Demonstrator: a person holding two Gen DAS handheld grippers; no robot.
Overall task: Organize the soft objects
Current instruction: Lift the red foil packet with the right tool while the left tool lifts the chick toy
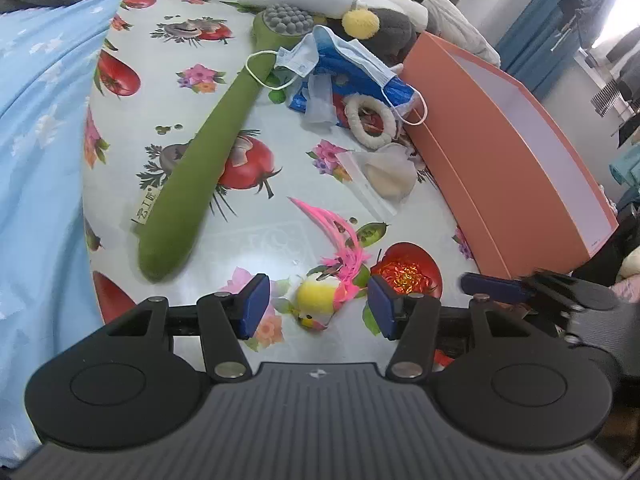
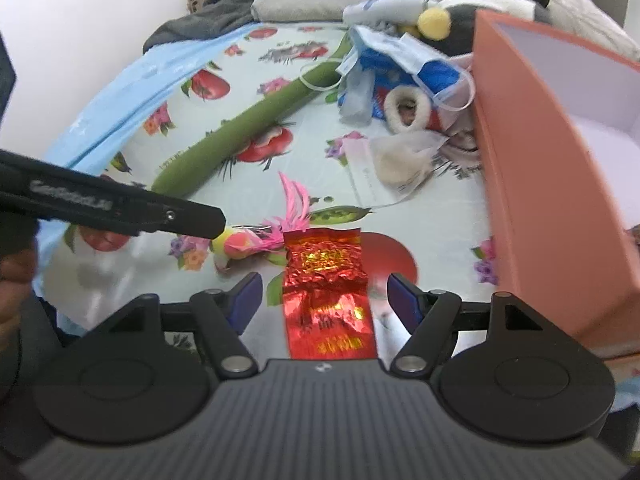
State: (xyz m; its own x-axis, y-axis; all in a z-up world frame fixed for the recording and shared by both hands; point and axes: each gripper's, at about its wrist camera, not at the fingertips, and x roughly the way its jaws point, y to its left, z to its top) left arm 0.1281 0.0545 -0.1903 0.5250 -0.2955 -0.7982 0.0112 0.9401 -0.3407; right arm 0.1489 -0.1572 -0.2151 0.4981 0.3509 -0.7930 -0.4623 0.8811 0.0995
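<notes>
Left gripper (image 1: 319,306) jaws apart, straddling feather toy (image 1: 320,300); right gripper (image 2: 325,300) apart over red packet (image 2: 326,300), box (image 2: 560,200) rightward.

Fruit-print tablecloth (image 1: 168,80) (toys (image 1: 320,296), packets (image 2: 326,280))

Bright even daylight, fisheye-bent edges, slight motion blur.

one orange box (image 1: 472,128), two face masks (image 1: 352,60)
</notes>
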